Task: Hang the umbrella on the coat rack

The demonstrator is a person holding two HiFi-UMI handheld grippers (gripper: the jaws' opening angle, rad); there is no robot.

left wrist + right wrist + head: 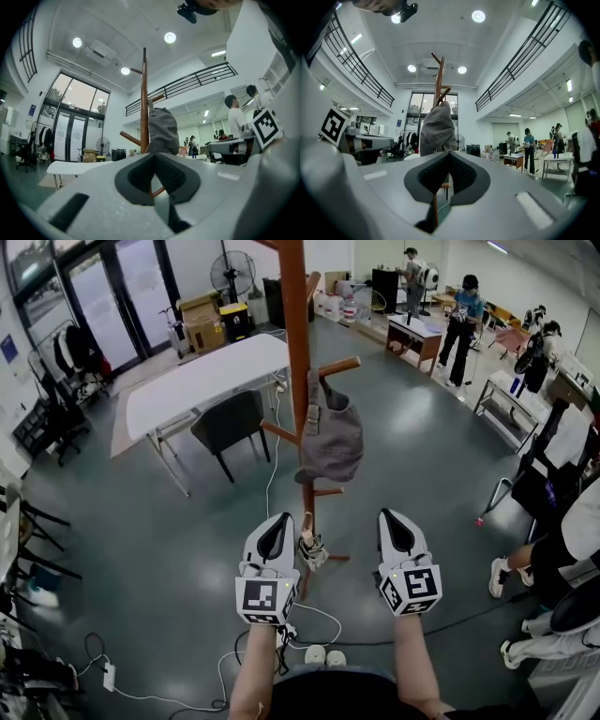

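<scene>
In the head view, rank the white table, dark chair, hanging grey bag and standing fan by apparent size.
1. white table
2. dark chair and grey bag: look about alike, so unranked
3. standing fan: smallest, but also farthest from the camera

My head view: steeply down, rack (297,352) upper centre. Left gripper view, right gripper view: level, low, near rack. All three share rack, bag (333,437).
</scene>
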